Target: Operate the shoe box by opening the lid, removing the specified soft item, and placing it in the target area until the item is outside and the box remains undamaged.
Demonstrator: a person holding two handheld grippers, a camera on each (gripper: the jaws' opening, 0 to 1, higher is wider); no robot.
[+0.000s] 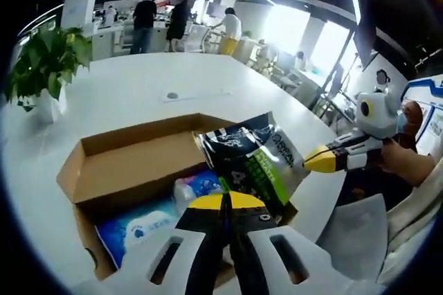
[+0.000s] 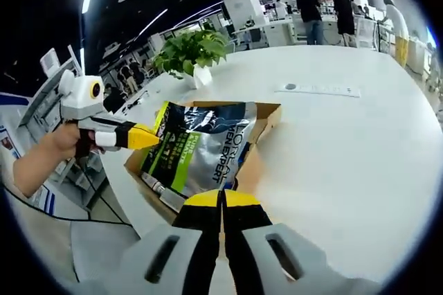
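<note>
Cardboard shoe box (image 1: 131,163) lies open on my glossy white table (image 1: 138,94) while my right gripper (image 2: 222,198), jaws together, pinches a crinkly foil pouch (image 2: 201,146) (my left gripper (image 1: 225,201) likewise) above it.

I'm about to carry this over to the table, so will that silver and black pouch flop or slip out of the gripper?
The pouch is probably floppy: it creases and hangs from the right gripper. Its glossy foil may be slippery. It looks light, held up by an edge above the cardboard box.
</note>
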